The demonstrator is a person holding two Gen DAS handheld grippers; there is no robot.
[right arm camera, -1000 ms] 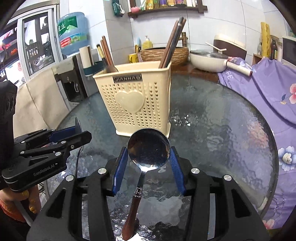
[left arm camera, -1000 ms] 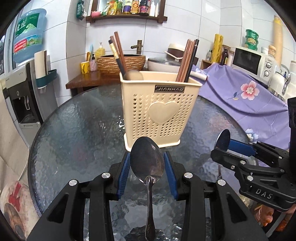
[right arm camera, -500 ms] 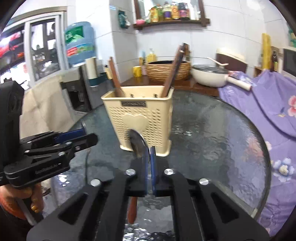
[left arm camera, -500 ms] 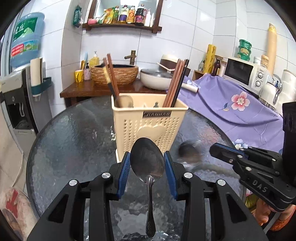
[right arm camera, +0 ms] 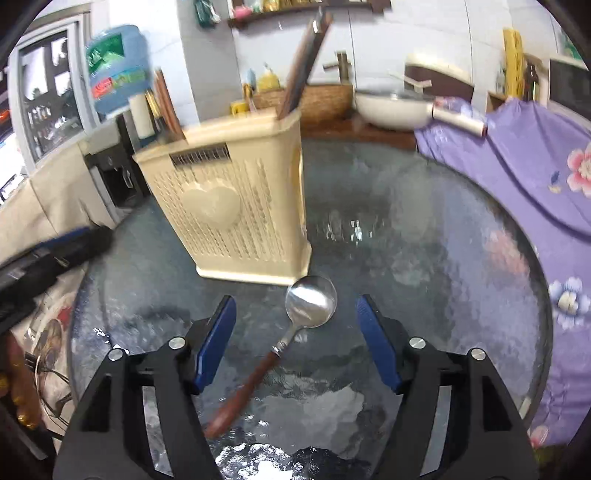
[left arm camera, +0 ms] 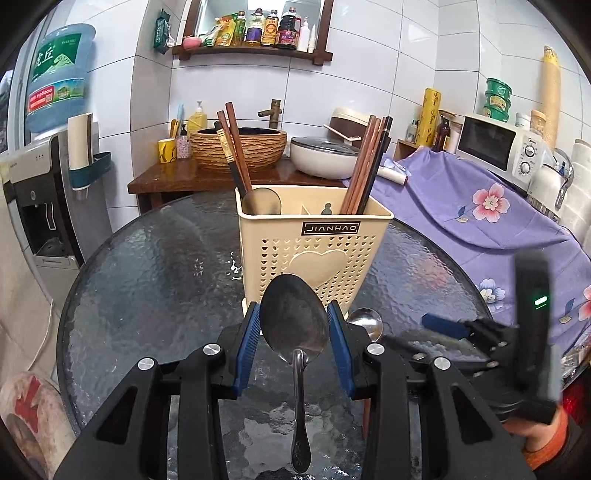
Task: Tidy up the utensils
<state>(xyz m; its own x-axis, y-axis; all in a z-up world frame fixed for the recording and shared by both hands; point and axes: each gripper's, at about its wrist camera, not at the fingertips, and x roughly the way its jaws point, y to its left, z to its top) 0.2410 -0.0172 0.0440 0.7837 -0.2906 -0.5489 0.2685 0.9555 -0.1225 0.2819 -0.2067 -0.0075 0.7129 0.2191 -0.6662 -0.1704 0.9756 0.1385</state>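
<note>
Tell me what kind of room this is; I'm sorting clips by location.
Most likely a home kitchen or dining corner: a microwave on the counter, a shelf of sauce bottles on the tiled wall, and a water dispenser beside the round glass table.

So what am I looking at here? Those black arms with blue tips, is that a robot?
No robot: a person holds a hand-held gripper in each hand, each carrying a camera looking along its fingers. The left hand-held gripper frames an all-metal spoon between its blue pads. The right hand-held gripper is open, and a wooden-handled spoon lies on the glass table between its fingers. Ahead stands a cream utensil basket holding chopsticks.
</note>
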